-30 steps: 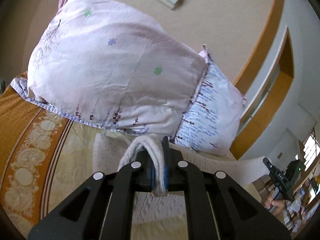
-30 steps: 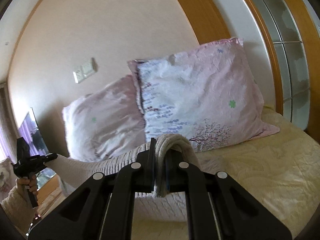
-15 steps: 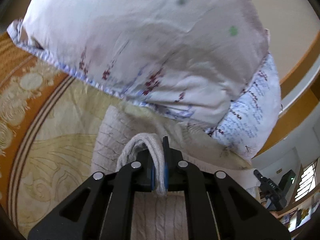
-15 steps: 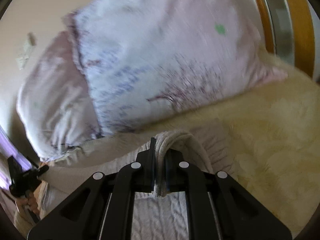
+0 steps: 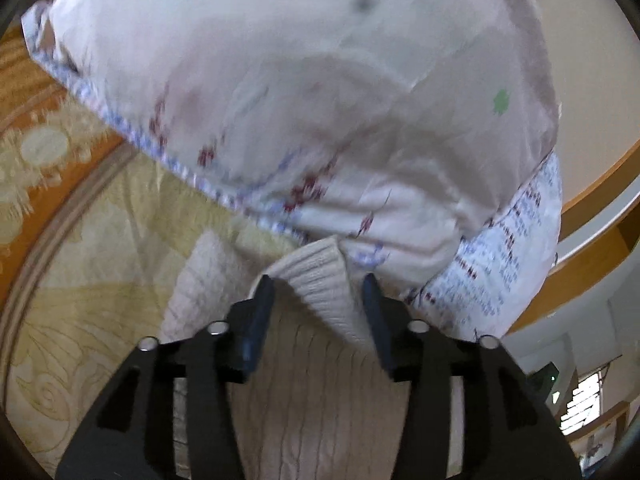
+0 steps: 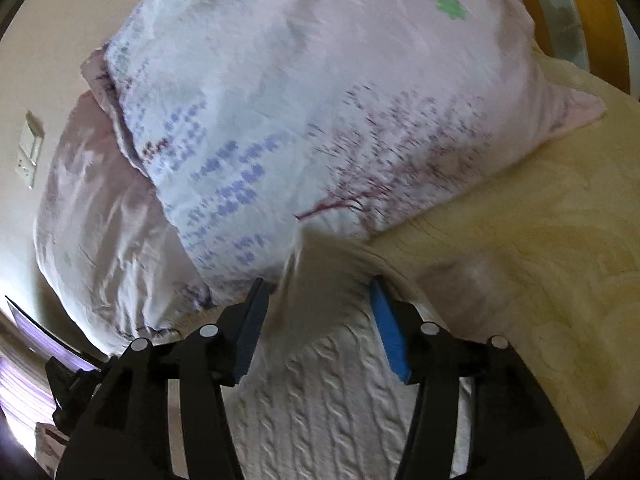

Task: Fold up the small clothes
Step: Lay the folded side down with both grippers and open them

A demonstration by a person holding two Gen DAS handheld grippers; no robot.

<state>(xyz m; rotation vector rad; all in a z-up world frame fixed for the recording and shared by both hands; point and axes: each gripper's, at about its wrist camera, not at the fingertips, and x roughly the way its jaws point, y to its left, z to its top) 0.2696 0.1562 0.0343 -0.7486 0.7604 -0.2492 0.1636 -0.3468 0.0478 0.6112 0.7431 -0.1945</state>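
Bed (image 5: pixel 92 264) fills lower left of the left wrist view: yellow patterned cover, orange border at far left. In the right wrist view it takes the right side (image 6: pixel 540 240).

Pink pillow (image 5: pixel 304 92) covers the upper centre of the left view, blurred, with red and blue flower print and a green flower at right. Second pillow (image 5: pixel 516 248), white with blue print, sits at its right, partly under it. In the right view the second pillow (image 6: pixel 320 112) fills the centre, overlapping the pink pillow (image 6: pixel 104 216) at left.

Sweater (image 5: pixel 320 380), cream cable knit, lies flat on the bed, bottom centre of both views (image 6: pixel 328 400), far edge touching the pillows. A ribbed edge (image 5: pixel 320 276) is raised between the left jaws, leaning toward the right one. In the right view a blurred raised fold (image 6: pixel 324 276) sits between the jaws; can't tell if it touches them.

Wall switch (image 6: pixel 30 148) at the left edge of the right view.

Left gripper (image 5: pixel 318 298): jaws spread wide, not clamping. Right gripper (image 6: pixel 320 302): jaws spread wide too, blue pads showing, gripping nothing.
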